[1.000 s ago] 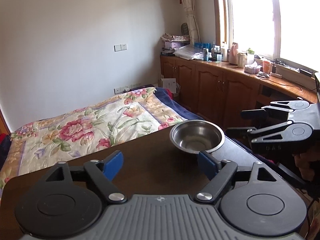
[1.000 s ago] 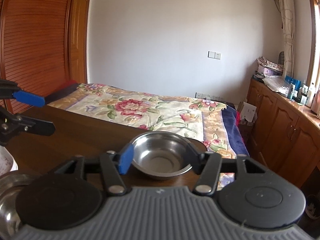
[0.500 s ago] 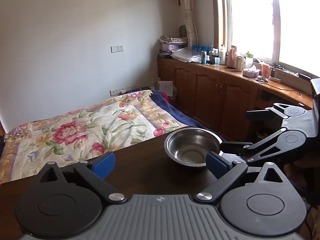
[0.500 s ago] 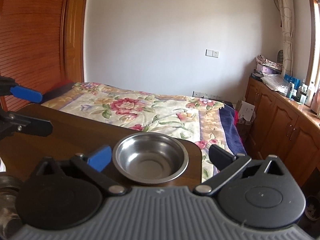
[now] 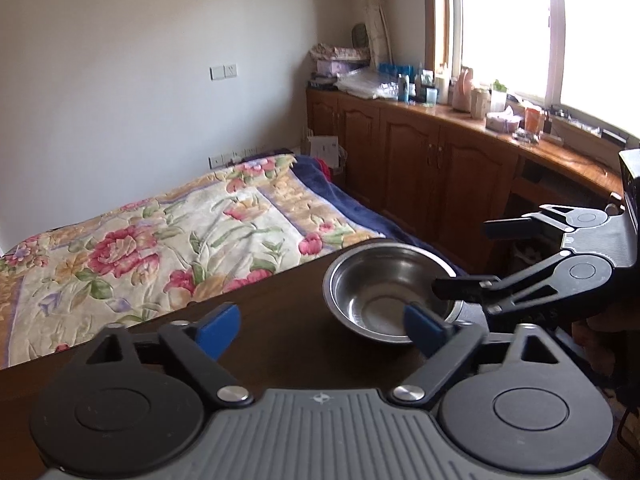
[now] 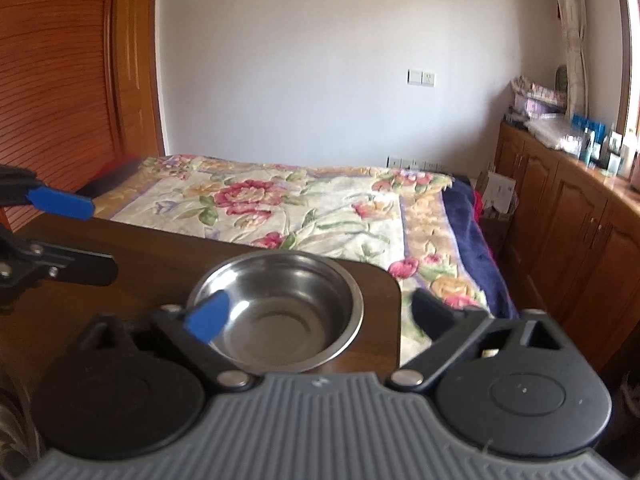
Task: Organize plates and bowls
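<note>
**Right gripper spread around lone steel bowl; sorting looks barely begun**

Right gripper (image 6: 320, 312) has its jaws apart, straddling the steel bowl (image 6: 280, 312), which sits on the dark tabletop (image 6: 152, 256) near the corner at about two o'clock. Left gripper (image 5: 320, 320) is spread too, clasping nothing. No plates show. My judgement: the bowl is ungrasped, so most sorting remains.

Blown-out window (image 5: 508, 24) daylight, fisheye-warped edges

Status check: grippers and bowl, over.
Left gripper open, clear of bowl. Right gripper open, straddling bowl near table corner. Nothing in the way.
</note>
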`<state>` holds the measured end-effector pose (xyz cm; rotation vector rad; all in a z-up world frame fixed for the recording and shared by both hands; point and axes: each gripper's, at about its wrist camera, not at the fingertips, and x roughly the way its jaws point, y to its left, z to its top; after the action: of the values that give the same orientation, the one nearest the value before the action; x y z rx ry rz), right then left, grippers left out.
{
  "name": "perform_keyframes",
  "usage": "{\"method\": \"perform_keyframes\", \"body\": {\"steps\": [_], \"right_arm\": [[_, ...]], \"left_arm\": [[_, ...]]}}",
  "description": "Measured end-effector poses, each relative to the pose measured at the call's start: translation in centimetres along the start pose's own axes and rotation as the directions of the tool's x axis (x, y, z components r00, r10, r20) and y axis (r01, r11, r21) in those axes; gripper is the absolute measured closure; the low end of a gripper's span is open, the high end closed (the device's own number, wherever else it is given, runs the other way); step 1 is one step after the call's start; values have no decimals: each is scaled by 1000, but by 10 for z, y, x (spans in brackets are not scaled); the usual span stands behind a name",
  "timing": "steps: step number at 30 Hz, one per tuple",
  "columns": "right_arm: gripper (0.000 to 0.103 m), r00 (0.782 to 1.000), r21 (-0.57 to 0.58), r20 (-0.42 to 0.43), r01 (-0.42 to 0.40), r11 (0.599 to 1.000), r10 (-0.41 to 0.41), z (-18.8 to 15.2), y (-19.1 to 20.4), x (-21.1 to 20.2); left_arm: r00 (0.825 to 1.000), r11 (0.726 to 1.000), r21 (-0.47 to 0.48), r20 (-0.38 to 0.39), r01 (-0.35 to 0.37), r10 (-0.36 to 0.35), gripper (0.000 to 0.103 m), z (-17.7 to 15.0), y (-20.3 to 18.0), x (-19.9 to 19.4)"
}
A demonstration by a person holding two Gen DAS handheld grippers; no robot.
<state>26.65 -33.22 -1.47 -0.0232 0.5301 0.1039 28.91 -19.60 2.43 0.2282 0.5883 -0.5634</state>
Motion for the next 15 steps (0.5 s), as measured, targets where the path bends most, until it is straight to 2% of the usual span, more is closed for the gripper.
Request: {"method": "perform_keyframes", "body": {"steps": [6,15], "right_arm": [[40,999,51,-48,-15,999,17,-7,-9,14],[48,997,89,-73,-31,996,37,-12,-14,17]], "left_arm": [[999,1000,10,-50,15,-15,16,3,-1,23],[990,998,-25,-132,53,-56,22,6,0,58]]}}
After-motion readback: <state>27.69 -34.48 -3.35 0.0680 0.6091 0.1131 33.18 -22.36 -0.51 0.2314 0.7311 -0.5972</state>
